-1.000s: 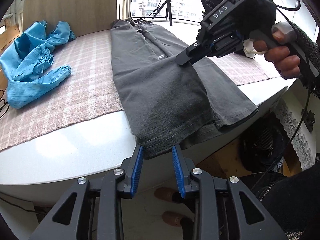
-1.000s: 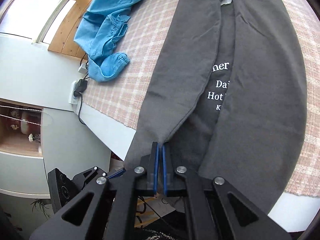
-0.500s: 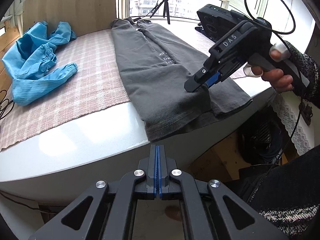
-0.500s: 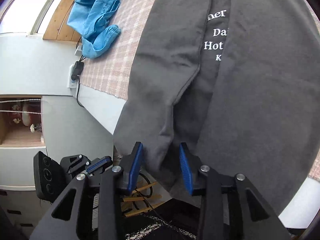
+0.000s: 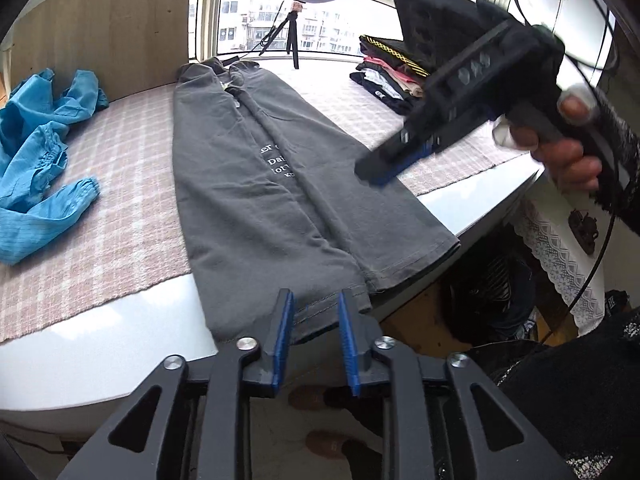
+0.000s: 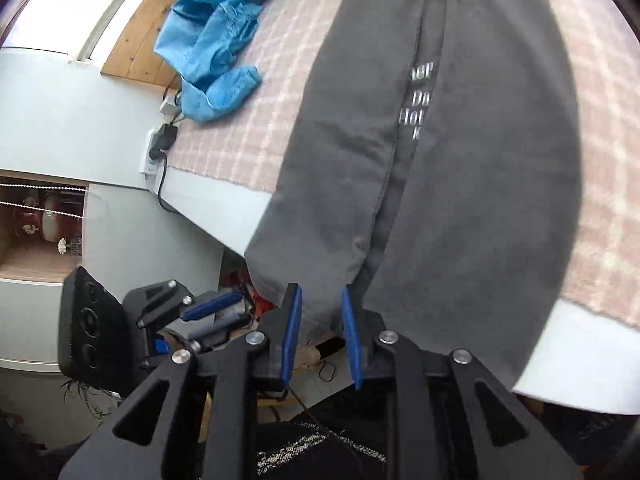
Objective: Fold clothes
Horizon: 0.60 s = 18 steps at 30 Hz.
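A dark grey T-shirt (image 5: 260,200) with white lettering lies lengthwise on the pink checked mat (image 5: 112,200), both sides folded in to the middle. Its hem hangs over the white table's (image 5: 100,344) near edge. My left gripper (image 5: 314,320) is open, its blue pads on either side of the hem. A hand holds my right gripper (image 5: 376,172) above the shirt's right half, blurred. In the right wrist view the right gripper (image 6: 320,320) is open at the grey T-shirt's (image 6: 480,140) lower edge, with the left gripper (image 6: 208,312) below the table to the left.
A crumpled blue garment (image 5: 36,152) lies on the mat's left side. A stack of folded clothes (image 5: 384,76) sits at the far right by the window, behind a ring light on a tripod (image 5: 294,28). Feet stand on the floor below the table's edge.
My left gripper shut clear of the shirt, then opened again and moved in around the hem. My right gripper went from shut to open and shifted toward the shirt's lower edge.
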Motion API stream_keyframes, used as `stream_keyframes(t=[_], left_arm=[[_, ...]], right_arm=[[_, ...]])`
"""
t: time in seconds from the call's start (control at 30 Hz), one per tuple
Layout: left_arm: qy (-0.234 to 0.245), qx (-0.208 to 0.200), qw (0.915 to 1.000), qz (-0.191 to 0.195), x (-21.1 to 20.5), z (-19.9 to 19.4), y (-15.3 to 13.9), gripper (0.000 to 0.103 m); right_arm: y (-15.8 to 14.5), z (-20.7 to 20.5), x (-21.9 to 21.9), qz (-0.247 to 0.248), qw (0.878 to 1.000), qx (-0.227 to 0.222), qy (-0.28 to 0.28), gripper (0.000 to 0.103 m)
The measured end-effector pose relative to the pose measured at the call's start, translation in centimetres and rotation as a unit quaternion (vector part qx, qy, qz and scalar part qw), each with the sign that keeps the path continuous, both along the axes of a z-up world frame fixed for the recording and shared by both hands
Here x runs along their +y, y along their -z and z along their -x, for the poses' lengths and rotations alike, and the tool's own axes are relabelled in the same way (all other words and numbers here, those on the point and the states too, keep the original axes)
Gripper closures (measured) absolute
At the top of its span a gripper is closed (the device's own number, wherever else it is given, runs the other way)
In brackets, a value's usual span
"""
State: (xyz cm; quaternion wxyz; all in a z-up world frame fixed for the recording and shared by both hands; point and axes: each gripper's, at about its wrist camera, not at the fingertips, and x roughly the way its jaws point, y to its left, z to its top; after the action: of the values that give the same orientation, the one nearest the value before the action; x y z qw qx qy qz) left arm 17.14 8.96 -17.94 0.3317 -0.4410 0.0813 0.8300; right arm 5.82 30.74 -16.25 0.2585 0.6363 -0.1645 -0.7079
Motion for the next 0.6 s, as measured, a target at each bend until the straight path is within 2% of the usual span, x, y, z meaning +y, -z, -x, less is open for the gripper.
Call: stream_keyframes(t=[0.13,0.27,0.4,0.6], left_arm=[[-0.016,-0.016,0.9997,0.004,2.2,1.3,0.9,0.072],[-0.045,-0.019,0.9988,0.005,3.5,2.8,0.8,0.071],[-0.083,-0.02,0.9962,0.018,4.8,5.3,0.3,0.07],[-0.14,-0.049,0.9888,0.019,5.6,8.9,0.2,0.07]], right_arm=[[-7.4,5.0,2.9,-0.051,0.993,0.105,0.016,0.082],[-11.4,13.1,5.4,-0.082,0.981,0.173,0.037,0.078],[-11.4,23.2,6.7,-0.082,0.977,0.191,0.056,0.077],[-6.7,36.5,7.5,-0.072,0.981,0.173,0.042,0.077]])
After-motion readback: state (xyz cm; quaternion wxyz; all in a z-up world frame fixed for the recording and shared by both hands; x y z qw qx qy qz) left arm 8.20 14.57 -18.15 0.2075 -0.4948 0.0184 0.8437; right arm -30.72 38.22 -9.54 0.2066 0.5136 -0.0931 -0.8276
